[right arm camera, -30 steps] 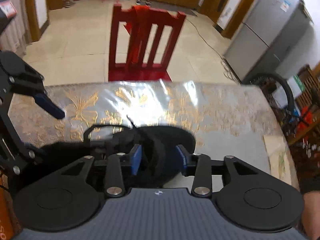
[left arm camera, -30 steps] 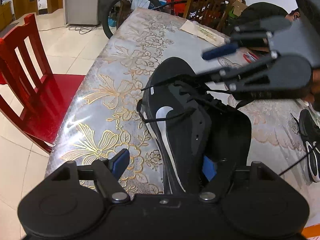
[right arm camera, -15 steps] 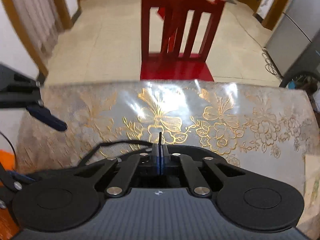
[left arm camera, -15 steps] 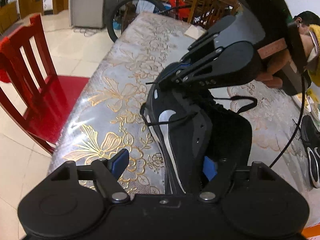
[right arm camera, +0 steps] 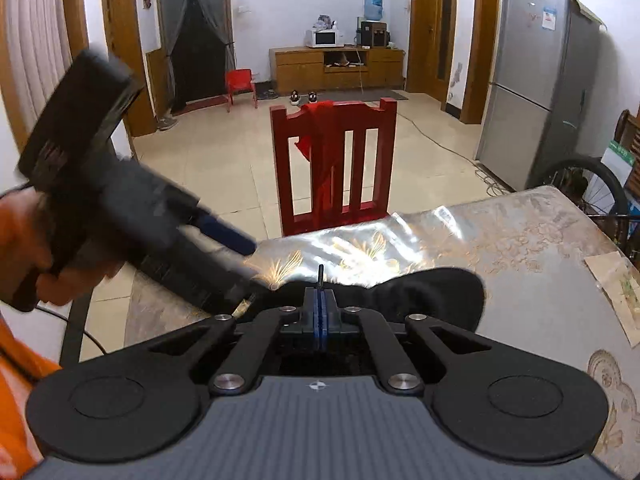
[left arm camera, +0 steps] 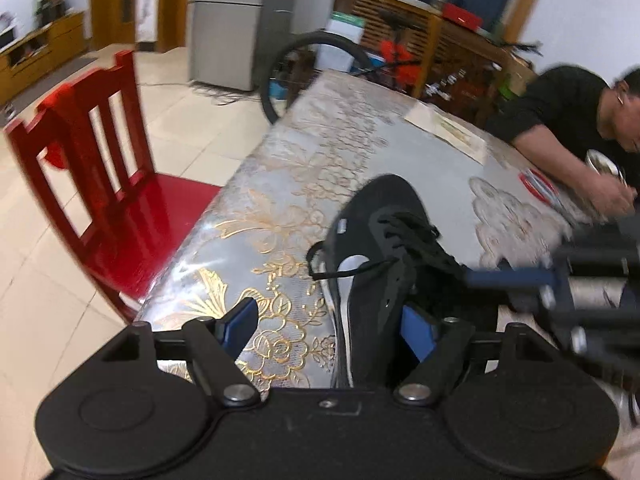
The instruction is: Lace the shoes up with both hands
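A black shoe (left arm camera: 384, 216) with a white side mark lies on the table, toe pointing away. My left gripper (left arm camera: 328, 326) stands open around its near side wall: one blue pad (left arm camera: 416, 332) is inside the collar, the other (left arm camera: 240, 320) hangs clear over the cloth. A loose loop of black lace (left arm camera: 352, 270) hangs over that side. My right gripper (right arm camera: 320, 308) is shut on the black lace tip (right arm camera: 320, 274), which sticks up above its pads, just over the shoe (right arm camera: 432, 292). In the left wrist view the right gripper (left arm camera: 508, 276) is blurred, right of the shoe.
The table (left arm camera: 280, 200) has a glossy gold-flower cloth. A red chair (right arm camera: 332, 168) stands at its far side. A person in black (left arm camera: 560, 120) leans on the far right corner, near a paper sheet (left arm camera: 448, 132). A hand (right arm camera: 24, 240) holds the left gripper.
The right gripper, open over the laces a second ago, shut on the lace tip and drew back to the right side of the shoe. The left gripper rose and tilted slightly.
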The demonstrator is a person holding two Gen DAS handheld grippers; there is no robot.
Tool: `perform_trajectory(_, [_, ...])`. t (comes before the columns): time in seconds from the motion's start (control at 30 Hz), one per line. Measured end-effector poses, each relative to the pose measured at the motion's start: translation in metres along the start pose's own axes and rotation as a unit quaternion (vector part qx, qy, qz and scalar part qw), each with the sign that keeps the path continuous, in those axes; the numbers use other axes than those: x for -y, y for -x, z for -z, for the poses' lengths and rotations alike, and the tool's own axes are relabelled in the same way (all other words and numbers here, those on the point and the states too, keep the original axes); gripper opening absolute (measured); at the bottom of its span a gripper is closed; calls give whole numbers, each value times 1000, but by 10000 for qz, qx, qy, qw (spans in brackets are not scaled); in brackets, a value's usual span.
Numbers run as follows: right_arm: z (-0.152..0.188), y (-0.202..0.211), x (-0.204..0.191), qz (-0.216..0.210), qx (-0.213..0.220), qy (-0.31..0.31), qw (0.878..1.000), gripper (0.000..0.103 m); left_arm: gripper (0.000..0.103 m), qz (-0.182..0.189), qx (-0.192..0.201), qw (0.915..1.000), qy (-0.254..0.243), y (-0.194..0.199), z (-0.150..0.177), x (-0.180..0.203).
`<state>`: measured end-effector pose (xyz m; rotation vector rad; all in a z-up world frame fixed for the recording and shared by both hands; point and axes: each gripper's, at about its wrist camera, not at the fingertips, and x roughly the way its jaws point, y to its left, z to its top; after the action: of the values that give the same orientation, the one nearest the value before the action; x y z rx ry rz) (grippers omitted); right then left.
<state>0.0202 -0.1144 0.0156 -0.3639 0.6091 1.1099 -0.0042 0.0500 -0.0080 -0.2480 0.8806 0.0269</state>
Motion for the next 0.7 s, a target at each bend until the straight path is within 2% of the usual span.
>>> perform_trajectory(0.1, [12, 1, -6, 67, 108, -264, 9996, 1, 75, -101, 36, 9995, 283, 2, -1, -5])
perform_trajectory(0.23, [21, -1, -12, 287, 471, -722, 9959, 1, 75, -218, 56, 9985, 507, 1, -4, -10])
perform_trajectory(0.33, [25, -7, -19, 473, 778, -1013, 9907, 1, 75, -302, 88, 9980, 547, -2, -5, -12])
perform_trajectory(0.47, [25, -20, -25, 730, 958, -1317, 9839, 1, 72, -400, 166, 9980, 450, -3, -4, -10])
perform_trajectory(0.5, [25, -22, -27, 768, 981, -1306, 9836, 2, 60, -359, 218, 9986, 320, -1, -2, -7])
perform_trajectory(0.53, [26, -24, -28, 817, 1007, -1275, 9833, 2, 44, -278, 270, 9992, 140, 1, -2, -3])
perform_trajectory(0.57, [27, -24, -29, 848, 1042, -1264, 9828, 2, 36, -191, 311, 9993, -39, 3, -1, 1])
perform_trajectory(0.6, [27, -24, -28, 825, 1047, -1266, 9830, 2, 23, -106, 338, 9991, -224, 3, -1, 6])
perform_trajectory(0.63, [27, -24, -28, 803, 1052, -1268, 9831, 2, 18, -60, 347, 9987, -377, 3, -1, 11])
perform_trajectory(0.7, [27, -22, -24, 687, 989, -1293, 9843, 2, 17, -43, 366, 9984, -420, 3, 0, 11])
